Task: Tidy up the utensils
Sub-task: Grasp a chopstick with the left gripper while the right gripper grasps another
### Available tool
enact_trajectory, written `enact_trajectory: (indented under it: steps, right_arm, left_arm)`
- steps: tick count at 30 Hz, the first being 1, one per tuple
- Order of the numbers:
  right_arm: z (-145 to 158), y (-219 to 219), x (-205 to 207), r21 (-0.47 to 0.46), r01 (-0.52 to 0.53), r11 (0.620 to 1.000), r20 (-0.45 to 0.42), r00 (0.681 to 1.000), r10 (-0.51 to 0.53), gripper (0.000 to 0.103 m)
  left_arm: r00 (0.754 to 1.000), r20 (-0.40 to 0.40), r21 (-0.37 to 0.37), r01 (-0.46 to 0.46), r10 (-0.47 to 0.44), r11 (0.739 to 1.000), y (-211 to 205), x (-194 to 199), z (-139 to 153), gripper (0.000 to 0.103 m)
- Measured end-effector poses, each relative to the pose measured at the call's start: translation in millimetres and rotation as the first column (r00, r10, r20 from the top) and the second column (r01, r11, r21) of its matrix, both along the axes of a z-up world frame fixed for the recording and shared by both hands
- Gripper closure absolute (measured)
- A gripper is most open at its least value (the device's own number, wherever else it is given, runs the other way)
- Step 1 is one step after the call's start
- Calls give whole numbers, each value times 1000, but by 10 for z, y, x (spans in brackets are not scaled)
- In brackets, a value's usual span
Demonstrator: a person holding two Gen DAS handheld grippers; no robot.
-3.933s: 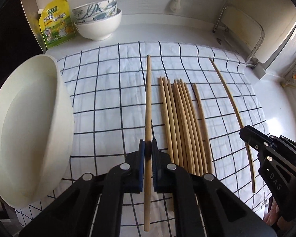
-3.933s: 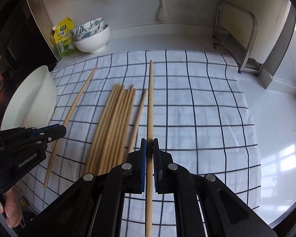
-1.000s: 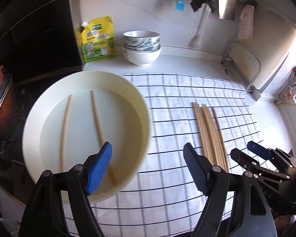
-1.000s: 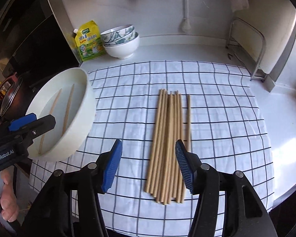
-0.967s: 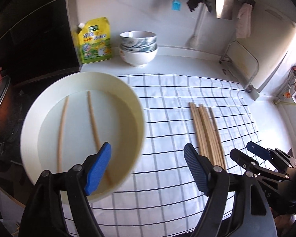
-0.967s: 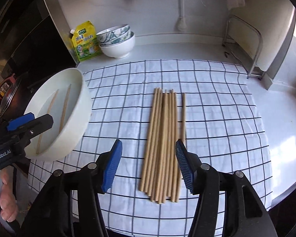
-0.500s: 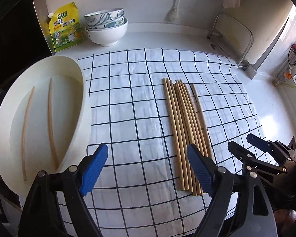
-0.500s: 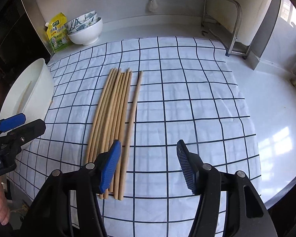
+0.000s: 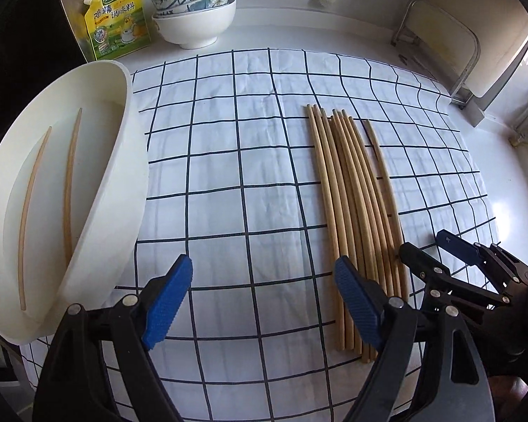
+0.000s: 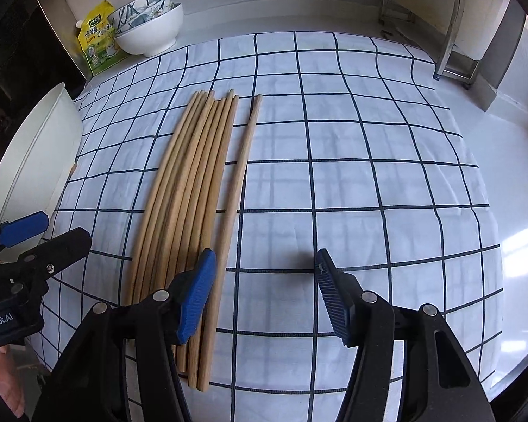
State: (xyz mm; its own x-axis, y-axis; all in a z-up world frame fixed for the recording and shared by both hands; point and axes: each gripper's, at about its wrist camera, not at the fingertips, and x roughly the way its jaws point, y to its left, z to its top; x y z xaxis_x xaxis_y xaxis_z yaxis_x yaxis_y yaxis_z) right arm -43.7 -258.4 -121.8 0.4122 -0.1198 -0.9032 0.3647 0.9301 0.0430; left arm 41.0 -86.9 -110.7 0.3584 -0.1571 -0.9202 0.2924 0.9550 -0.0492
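Note:
A bundle of several wooden chopsticks lies on the checked cloth, with one chopstick slightly apart on its right. Two more chopsticks lie inside the white basin at the cloth's left edge. My left gripper hangs open over the cloth, its right finger above the bundle's near-left side. My right gripper is open too, its left finger just above the near end of the bundle. Nothing is between either pair of jaws.
Stacked bowls and a yellow seasoning pouch stand at the back left. A metal rack stands at the back right. White counter surrounds the cloth. A person's hand shows at the lower left.
Both grippers have sunk toward the cloth and shifted right, away from the basin. The chopstick bundle now sits close under their fingers.

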Motion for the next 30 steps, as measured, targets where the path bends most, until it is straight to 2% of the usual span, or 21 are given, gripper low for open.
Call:
enact_trajectory:
  steps: [8, 18, 26, 30]
  right_arm:
    - [1, -19, 0, -64, -8, 998, -3, 1000, 8, 45]
    - [27, -301, -138, -73, 43, 996, 0, 999, -43, 45]
    - [43, -284, -138, -74, 33, 997, 14, 999, -32, 45]
    - [32, -274, -122, -73, 24, 997, 15, 1000, -23, 45]
  left_arm:
    - [1000, -11, 0, 5, -5, 1000, -81, 50, -95, 22]
    - [1000, -21, 20, 4, -4, 1000, -229, 153, -257, 22]
    - [1000, -14, 69, 7, -6, 998, -320, 218, -353, 20]
    - [1000, -3, 85, -3, 3, 996, -353, 250, -370, 16]
